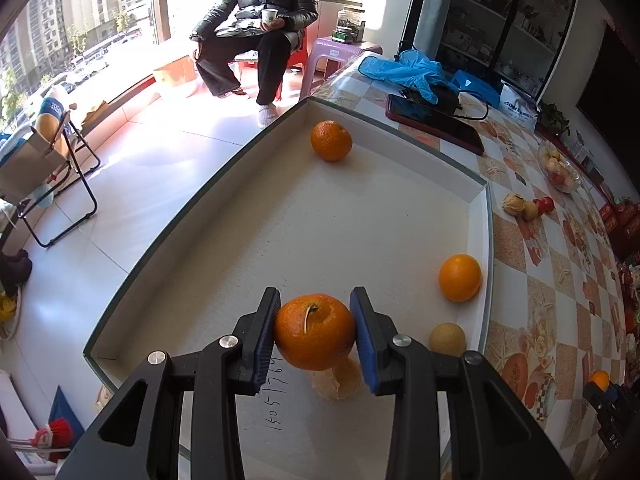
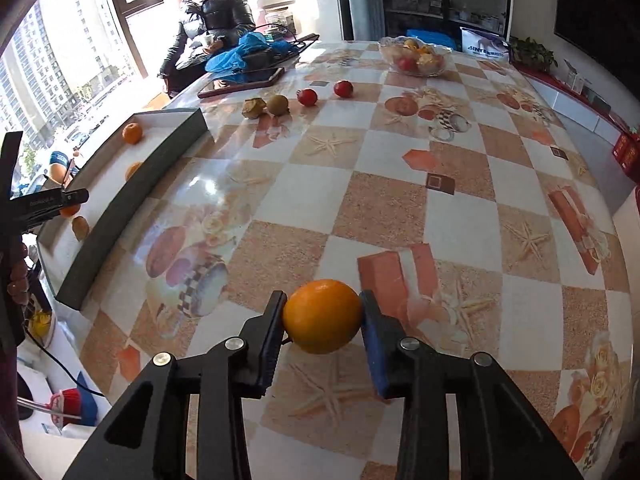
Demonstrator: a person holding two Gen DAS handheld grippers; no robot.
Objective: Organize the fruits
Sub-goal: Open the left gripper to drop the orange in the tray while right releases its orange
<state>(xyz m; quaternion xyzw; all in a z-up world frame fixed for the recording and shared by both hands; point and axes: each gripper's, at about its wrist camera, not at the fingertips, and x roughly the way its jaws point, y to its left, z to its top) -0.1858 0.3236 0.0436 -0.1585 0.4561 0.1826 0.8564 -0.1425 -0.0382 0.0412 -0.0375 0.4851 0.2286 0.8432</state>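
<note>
My left gripper (image 1: 315, 301) is shut on a stemmed orange (image 1: 316, 338), held just above the floor of the shallow white box (image 1: 478, 216). A pale fruit (image 1: 336, 380) lies under it. Two more oranges (image 1: 331, 140) (image 1: 459, 278) and a pale round fruit (image 1: 447, 338) rest in the box. In the right wrist view my right gripper (image 2: 323, 305) is shut on a smooth orange (image 2: 322, 318) low over the patterned table, to the right of the box (image 2: 132, 208).
On the table behind stand two red fruits (image 2: 307, 97) (image 2: 343, 89), a brown fruit (image 2: 278, 104) and a dry husk (image 2: 254, 108). A glass fruit bowl (image 2: 416, 56), a phone (image 2: 240, 82) and blue gloves (image 1: 408, 70) lie further back. A person (image 1: 260, 20) sits by the window.
</note>
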